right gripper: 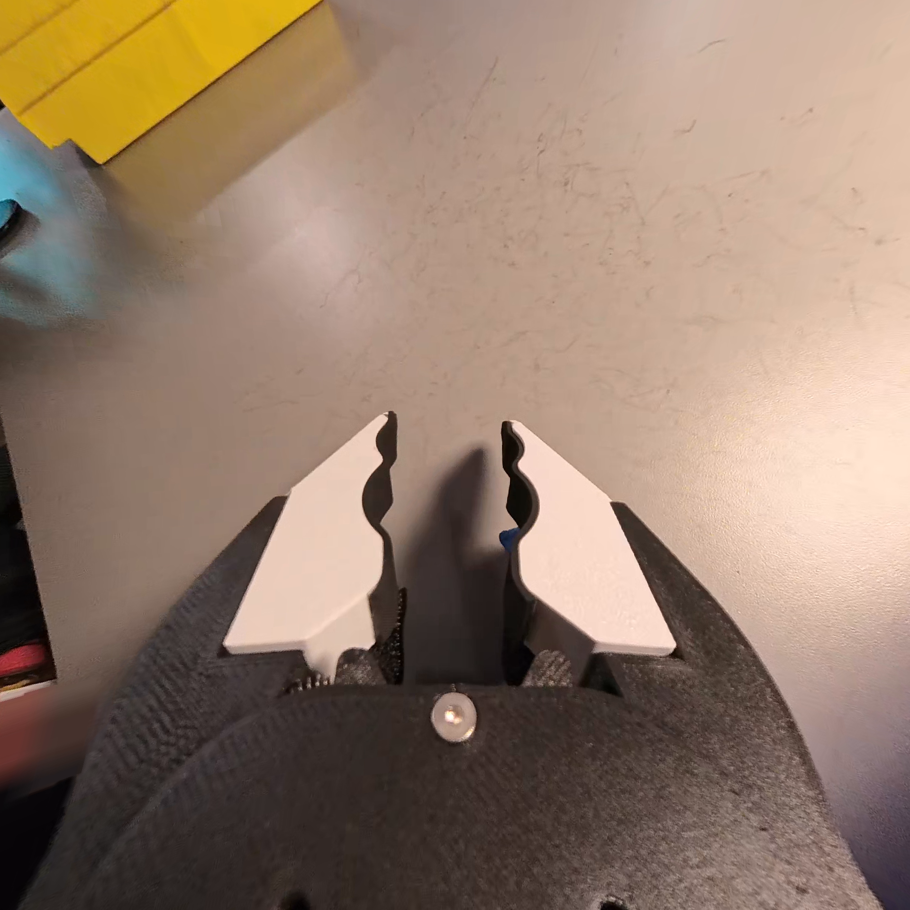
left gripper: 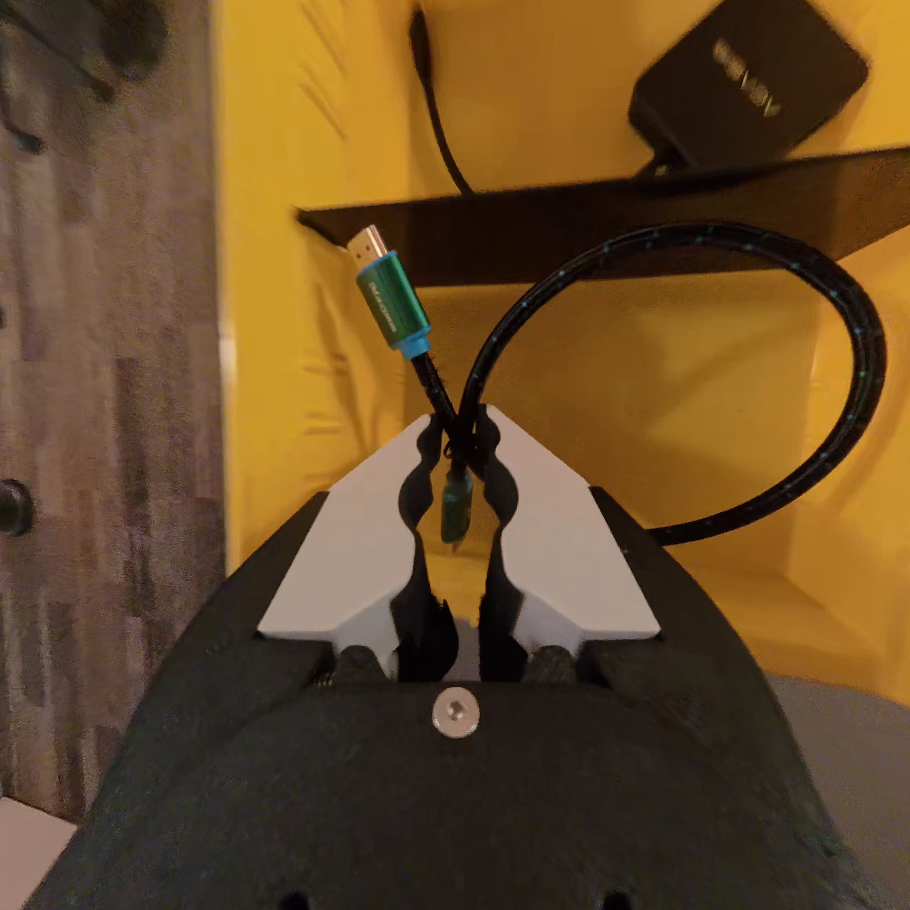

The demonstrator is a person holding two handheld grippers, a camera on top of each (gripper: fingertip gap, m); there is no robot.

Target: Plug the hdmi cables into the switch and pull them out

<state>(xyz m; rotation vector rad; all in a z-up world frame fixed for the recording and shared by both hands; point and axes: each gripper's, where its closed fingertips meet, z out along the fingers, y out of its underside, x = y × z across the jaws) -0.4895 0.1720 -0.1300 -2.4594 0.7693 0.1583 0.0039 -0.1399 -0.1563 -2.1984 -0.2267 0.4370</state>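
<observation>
I'm pinching the crossed HDMI cable (left gripper: 812, 315) in my left gripper (left gripper: 458, 418) below the black shelf edge (left gripper: 541, 216), while my right gripper (right gripper: 448, 423) is hanging open over bare table (right gripper: 591, 221).

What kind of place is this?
Probably a workbench for testing: a scuffed grey table, a yellow bin holding a braided HDMI cable, and a black power brick.
</observation>
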